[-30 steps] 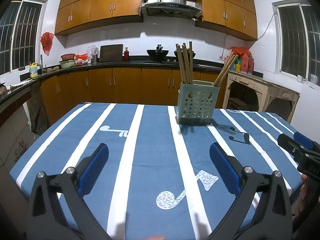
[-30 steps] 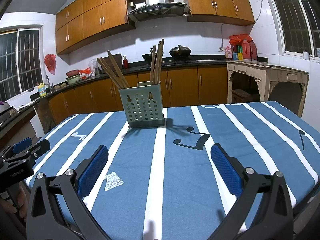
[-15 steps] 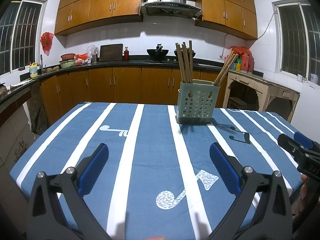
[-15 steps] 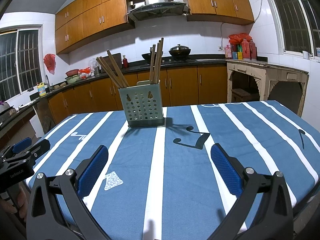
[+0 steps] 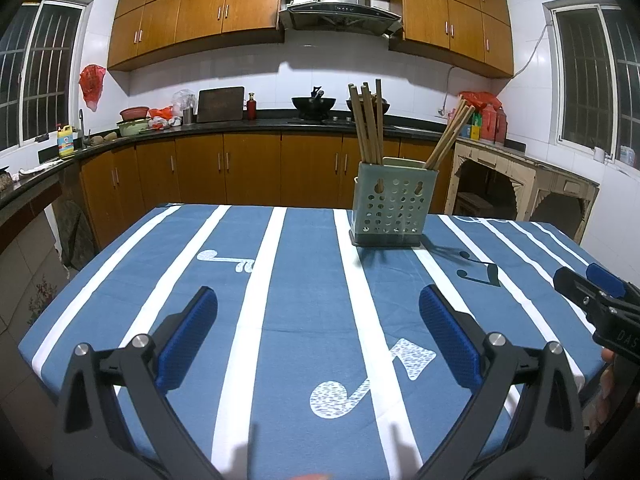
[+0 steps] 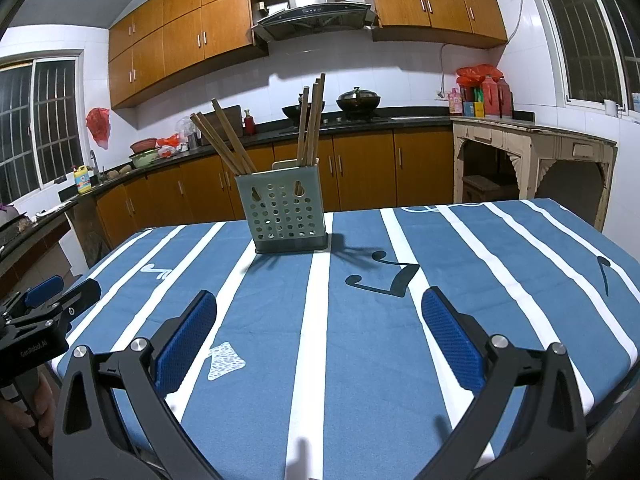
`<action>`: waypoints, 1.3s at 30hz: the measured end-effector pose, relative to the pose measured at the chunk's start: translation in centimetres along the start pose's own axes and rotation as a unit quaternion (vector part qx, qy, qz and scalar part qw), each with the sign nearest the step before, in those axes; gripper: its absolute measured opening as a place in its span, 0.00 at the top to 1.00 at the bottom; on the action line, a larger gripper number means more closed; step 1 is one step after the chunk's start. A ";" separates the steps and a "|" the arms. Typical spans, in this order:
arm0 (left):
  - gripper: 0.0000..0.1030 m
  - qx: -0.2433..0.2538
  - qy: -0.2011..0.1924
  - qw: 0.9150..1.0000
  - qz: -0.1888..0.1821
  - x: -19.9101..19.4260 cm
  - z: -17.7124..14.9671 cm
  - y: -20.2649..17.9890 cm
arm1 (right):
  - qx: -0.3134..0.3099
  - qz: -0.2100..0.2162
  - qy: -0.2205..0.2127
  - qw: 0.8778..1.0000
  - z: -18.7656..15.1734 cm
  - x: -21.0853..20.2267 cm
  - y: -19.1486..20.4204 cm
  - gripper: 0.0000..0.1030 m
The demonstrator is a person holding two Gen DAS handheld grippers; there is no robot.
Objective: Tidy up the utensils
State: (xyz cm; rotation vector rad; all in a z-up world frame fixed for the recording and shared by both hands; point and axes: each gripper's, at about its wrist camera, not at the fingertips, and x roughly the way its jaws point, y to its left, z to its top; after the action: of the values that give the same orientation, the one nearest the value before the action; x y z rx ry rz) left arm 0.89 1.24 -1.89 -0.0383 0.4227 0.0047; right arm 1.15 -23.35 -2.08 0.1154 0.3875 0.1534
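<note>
Nothing has shifted since the earlier frames: both grippers hang at the near edge of the table with their jaws spread wide and empty, and the utensil holder stands where it was. On the left, the left gripper sits above the blue tablecloth with white stripes and music-note prints; its blue pads frame bare cloth. Toward the far side, right of centre in the left wrist view, the pale green perforated utensil holder stands upright on the cloth, with one bunch of wooden chopsticks nearly upright in its left part and another bunch leaning out to the right. Farther right, the right gripper is likewise parted over the cloth, well apart from the holder. Beyond the table, brown cabinets line the far wall under a dark counter carrying a wok, below a steel range hood, with barred windows at both sides
</note>
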 end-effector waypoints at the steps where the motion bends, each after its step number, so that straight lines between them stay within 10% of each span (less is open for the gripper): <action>1: 0.04 0.000 0.000 1.000 0.000 0.0 0.0 0.0 | 0.000 0.000 0.000 1.000 0.0 0.0 0.0 0.02; 39: 0.04 0.001 0.001 1.000 0.000 0.1 0.0 -0.2 | 0.003 0.000 0.002 1.000 0.0 0.1 -0.1 0.02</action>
State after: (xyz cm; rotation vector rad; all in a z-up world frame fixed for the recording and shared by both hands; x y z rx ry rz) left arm 1.00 1.06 -1.90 -0.0365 0.4251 0.0045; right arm 1.23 -23.45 -2.13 0.1215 0.3911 0.1526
